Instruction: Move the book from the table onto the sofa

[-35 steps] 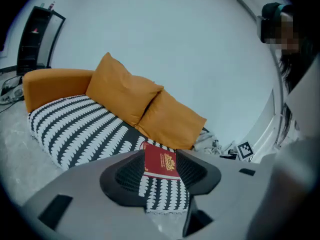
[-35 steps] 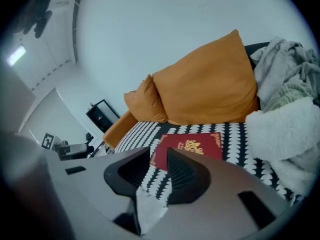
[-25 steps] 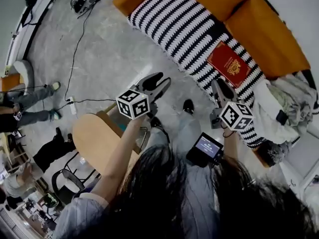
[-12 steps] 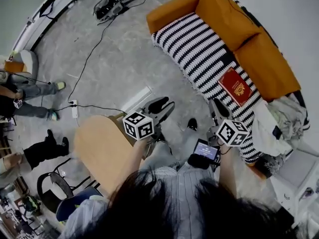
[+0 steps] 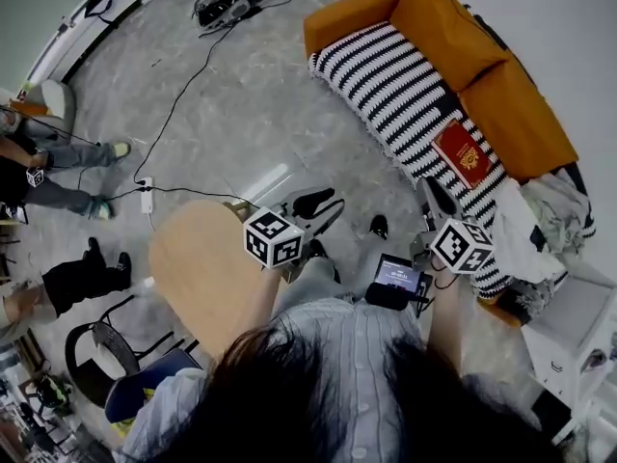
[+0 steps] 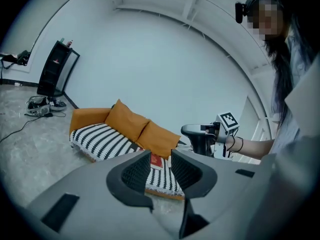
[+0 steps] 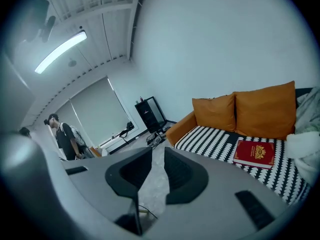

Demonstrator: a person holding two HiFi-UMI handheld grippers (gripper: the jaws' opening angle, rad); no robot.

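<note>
Though mottled grey floor point(image 5: 222, 114) fills most of the head view, the largest furnishing is the orange sofa point(image 5: 352, 17): a boxy frame in smooth upholstery. A knitted throw point(image 5: 386, 75) in black and white zigzag stripes covers its seat. Two plump, square orange cushions point(image 5: 448, 27) lean against the back.

Table point(image 5: 198, 268): rounded top of pale, smooth wood, well apart from the sofa, beside the person's left arm.

Crumpled pale cloth heap point(image 5: 540, 220) sits at the seat's far end, soft and folded.

Book point(image 5: 464, 153): flat, rectangular, hard red cover with a gold emblem. It lies face up on the striped throw toward the seat's cloth-heap end, just in front of the second cushion, clear of both tools.

Left gripper point(image 5: 318, 205): matte dark grey, curved jaws with ribbed inner pads. Held in the air, pointing at the sofa. Its jaws have just been closing and stand a narrow gap apart with nothing between them; the book shows only far behind the gap.

Right gripper point(image 5: 431, 196): same build, also aloft near the sofa's front edge. Its jaws have just been closing too, now narrowly apart and empty.

Small dark screen unit point(image 5: 398, 278) sits near the person's waist, between the two arms.
</note>
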